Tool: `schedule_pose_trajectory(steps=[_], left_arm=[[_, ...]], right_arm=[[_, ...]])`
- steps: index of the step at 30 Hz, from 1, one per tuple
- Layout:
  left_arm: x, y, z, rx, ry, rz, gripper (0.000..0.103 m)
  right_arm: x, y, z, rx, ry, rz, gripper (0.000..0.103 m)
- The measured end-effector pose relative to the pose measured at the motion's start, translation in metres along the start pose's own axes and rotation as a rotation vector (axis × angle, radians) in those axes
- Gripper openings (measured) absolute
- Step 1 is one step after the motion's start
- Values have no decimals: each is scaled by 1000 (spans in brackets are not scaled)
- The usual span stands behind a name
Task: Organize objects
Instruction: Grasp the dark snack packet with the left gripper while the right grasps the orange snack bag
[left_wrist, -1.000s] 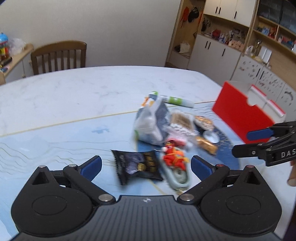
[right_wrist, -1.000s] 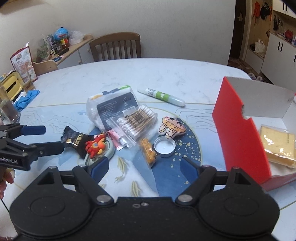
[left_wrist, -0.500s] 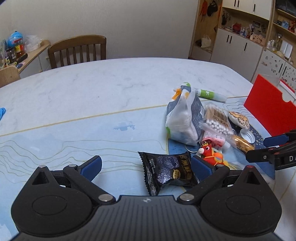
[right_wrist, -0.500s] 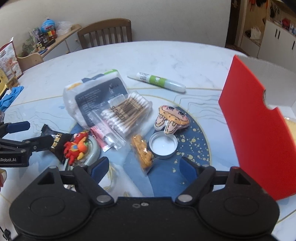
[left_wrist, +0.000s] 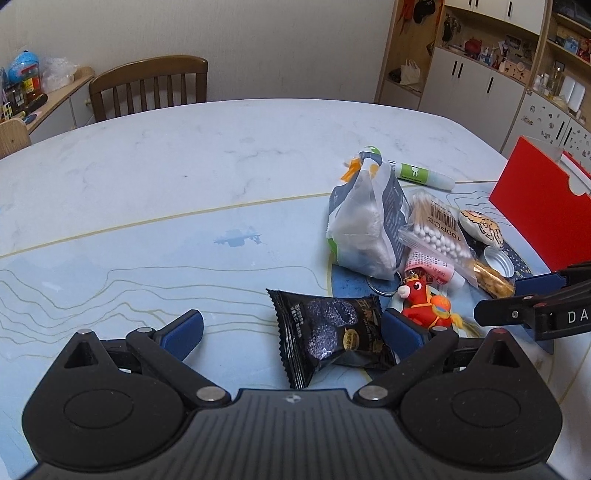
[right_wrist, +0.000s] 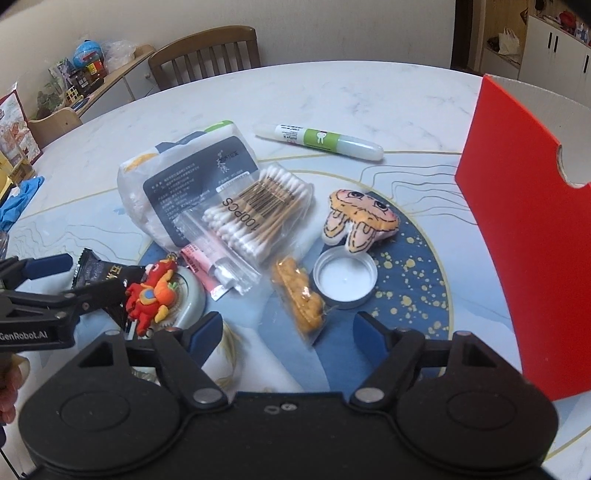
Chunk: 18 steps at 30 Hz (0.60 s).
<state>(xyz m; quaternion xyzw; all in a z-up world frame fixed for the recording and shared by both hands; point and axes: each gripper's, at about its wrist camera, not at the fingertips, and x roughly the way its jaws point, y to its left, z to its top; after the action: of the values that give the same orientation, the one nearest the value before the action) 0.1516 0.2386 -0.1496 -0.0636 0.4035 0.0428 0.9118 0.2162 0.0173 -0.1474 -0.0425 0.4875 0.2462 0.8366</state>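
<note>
Left wrist view showed the left gripper (left_wrist: 291, 328) spread wide around the black packet (left_wrist: 332, 332) on the bench (left_wrist: 147, 177). Right gripper (right_wrist: 288, 328), jaws closing, empty, should centre over the snack bag (right_wrist: 299, 291) first.

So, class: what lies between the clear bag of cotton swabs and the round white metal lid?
A small clear packet of orange snacks, lying lengthwise between swabs and lid; right wrist view shows it best.

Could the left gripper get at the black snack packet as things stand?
Probably yes. The left gripper is open with the black snack packet lying flat between its fingers, nothing on top. The red horse keychain sits close behind the one finger and might get nudged.
</note>
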Motion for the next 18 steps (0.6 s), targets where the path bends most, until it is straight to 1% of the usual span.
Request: schedule_pose_trajectory(steps=[2,4,8,10,11,13,15,16,18], left_arm=[[0,-2,0,4,-4,3,103],[0,-4,0,6,-8,5,103],[0,-4,-2,-13,-2,-16,103],[0,-3,-3,-26,0,-32,103],[-1,-3,-4,-32,3,-43,102],[-2,-4,-5,-29,10,-51,102],[-3,-6,-5,-12,12,-51,102],[-4,-7,-5,-9,10,-55,99],[-7,-7,-5,-13,11,-70,92]], right_arm=[[1,1,1,2,-1,1,72],[2,3,3,-1,-2,-1,67],[2,6,4,-10,-4,-13,57],[3,8,4,-14,-5,-16,50],[3,9,4,-18,-6,-18,48],[3,11,4,-31,-4,-12,37],[3,15,4,-47,0,-14,31],[3,16,4,-53,2,-12,25],[2,17,3,-62,3,-14,21]])
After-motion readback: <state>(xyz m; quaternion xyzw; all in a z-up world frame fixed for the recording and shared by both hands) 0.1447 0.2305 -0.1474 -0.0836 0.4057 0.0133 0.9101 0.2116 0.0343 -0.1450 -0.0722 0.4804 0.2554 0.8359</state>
